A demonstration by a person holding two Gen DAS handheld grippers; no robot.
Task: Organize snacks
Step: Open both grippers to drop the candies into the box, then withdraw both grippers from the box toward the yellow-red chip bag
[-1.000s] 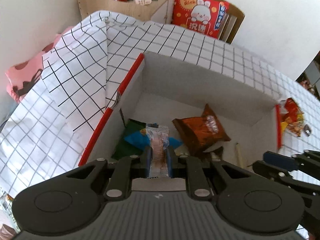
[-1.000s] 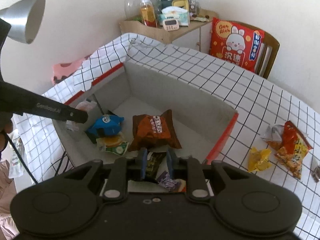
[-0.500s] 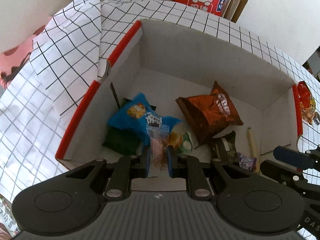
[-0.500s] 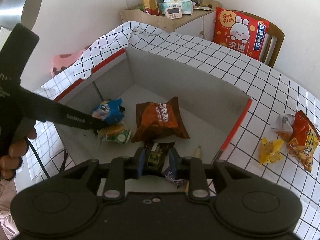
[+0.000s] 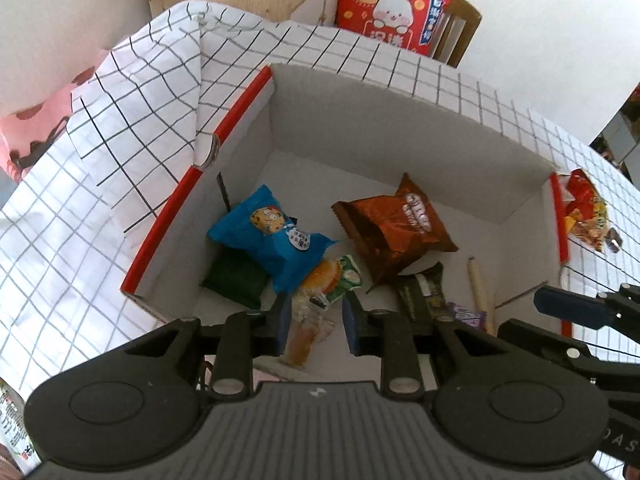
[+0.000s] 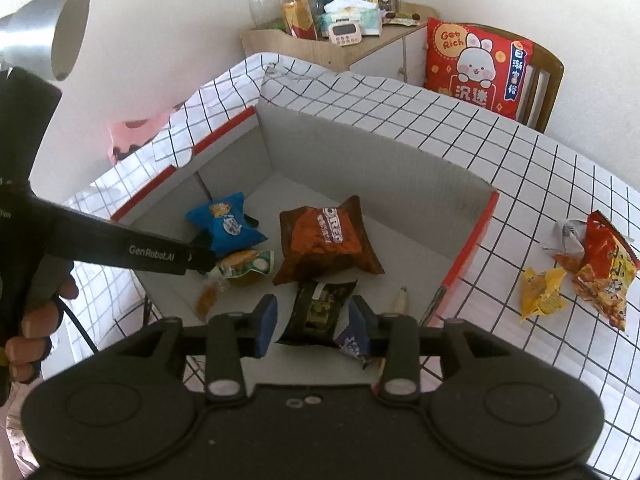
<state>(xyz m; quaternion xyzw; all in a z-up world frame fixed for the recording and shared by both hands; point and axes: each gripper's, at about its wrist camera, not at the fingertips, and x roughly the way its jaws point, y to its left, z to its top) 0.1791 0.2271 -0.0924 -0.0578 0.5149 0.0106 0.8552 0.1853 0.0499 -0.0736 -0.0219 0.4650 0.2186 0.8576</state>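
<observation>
A white cardboard box with red rims (image 5: 224, 128) holds a blue packet (image 5: 272, 240), a brown Oreo packet (image 5: 400, 228), a dark green packet (image 5: 236, 280) and a green-orange one (image 5: 336, 280). My left gripper (image 5: 314, 320) hangs over the box's near corner with its jaws opening. A clear-wrapped orange snack (image 5: 306, 332) sits loose between them, and I see no pad pressing on it. My right gripper (image 6: 314, 320) is opening too, around a dark packet (image 6: 320, 312) that lies on the box floor. On the checked cloth lie a red chips packet (image 6: 604, 272) and a yellow packet (image 6: 540, 296).
A small purple packet (image 5: 468, 314) and a pale stick (image 5: 480, 292) lie in the box. Behind the table are a wooden cabinet (image 6: 320, 44) with bottles and a timer, and a red cushion (image 6: 476, 68) on a chair. A lamp (image 6: 48, 32) hangs at the left.
Both pairs of jaws have spread apart. The clear-wrapped snack, gripped earlier by the left pads, now sits loose and lower. The dark packet is free between the right pads.
</observation>
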